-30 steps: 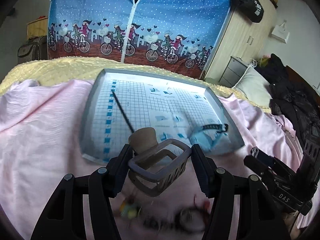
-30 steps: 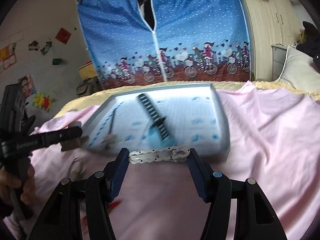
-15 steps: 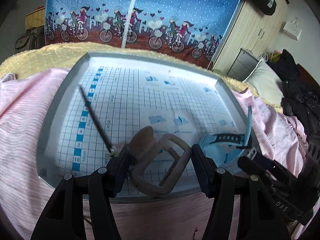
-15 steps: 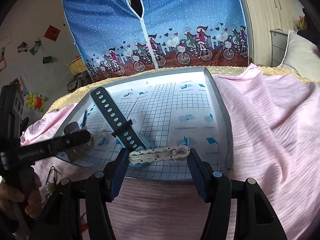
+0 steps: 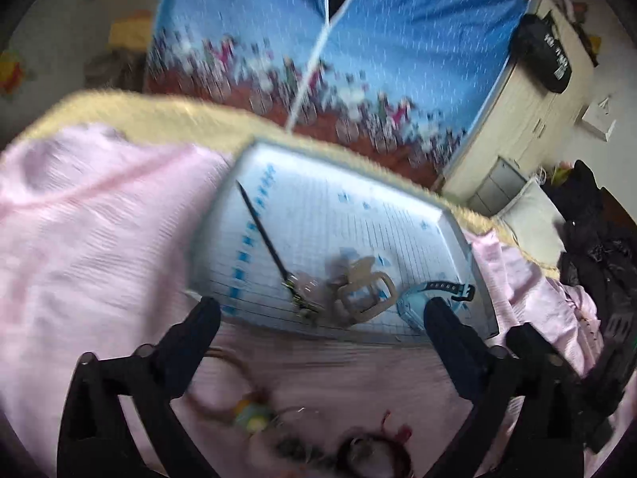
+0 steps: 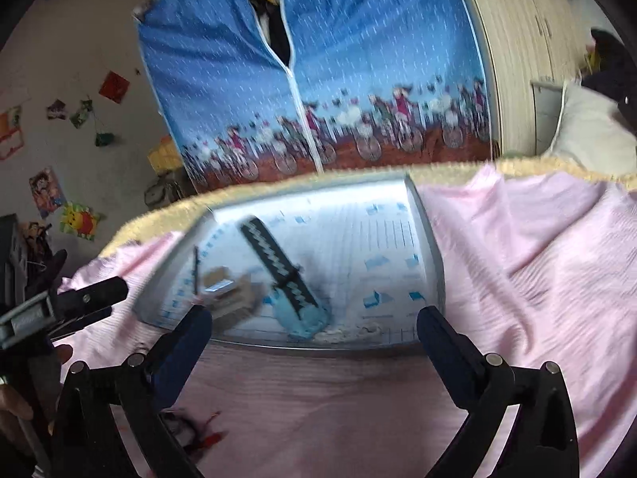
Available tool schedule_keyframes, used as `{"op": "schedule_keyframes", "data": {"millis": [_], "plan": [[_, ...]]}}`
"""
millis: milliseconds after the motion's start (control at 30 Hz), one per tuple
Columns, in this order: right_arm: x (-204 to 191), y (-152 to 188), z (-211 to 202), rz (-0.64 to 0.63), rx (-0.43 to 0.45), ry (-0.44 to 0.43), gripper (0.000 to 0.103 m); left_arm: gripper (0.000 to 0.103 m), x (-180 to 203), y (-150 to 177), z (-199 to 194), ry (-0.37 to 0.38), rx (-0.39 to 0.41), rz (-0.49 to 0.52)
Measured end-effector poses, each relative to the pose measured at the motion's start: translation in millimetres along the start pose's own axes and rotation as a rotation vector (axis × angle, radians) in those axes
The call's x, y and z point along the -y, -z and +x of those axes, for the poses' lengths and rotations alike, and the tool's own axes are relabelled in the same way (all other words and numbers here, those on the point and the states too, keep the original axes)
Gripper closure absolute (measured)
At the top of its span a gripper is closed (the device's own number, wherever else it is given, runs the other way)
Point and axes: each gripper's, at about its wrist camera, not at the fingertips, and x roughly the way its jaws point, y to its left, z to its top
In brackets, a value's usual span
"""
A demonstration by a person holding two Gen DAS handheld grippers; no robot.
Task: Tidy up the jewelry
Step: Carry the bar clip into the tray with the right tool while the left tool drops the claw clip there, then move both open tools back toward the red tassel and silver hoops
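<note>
A grey tray with a blue grid liner lies on the pink sheet. On it rest a brown hair claw, a thin black stick and a blue watch. My left gripper is open and empty, just short of the tray's near rim. My right gripper is open too, in front of the tray. A white chain bracelet lies just inside the near rim beside the dark-strapped watch. The claw is blurred there.
Loose jewelry lies on the pink sheet below my left gripper: a beaded piece and a dark piece with red bits. A blue zip wardrobe stands behind the bed. Dark clothes are piled at right.
Both grippers opened and drew back from the tray. The hair claw now lies on the tray, and the white chain bracelet lies by its near rim.
</note>
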Motion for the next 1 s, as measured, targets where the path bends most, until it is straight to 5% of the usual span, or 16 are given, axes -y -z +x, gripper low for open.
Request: {"op": "schedule_keyframes", "data": {"millis": [333,667,1000], "plan": [[-47,7,-94,-0.066,0.152,-0.066,0.0,0.002,29,33,-122,-0.07,0.204,0.159],[-83,45,-167,-0.121,0.244,-0.046,0.0,0.002,41,89,-185,-0.136,0.221,0.248],[-97,82,-175,-0.102,0.138,-0.02,0.0,0.002,11,126,-206,-0.152,0.168,0.196]]}}
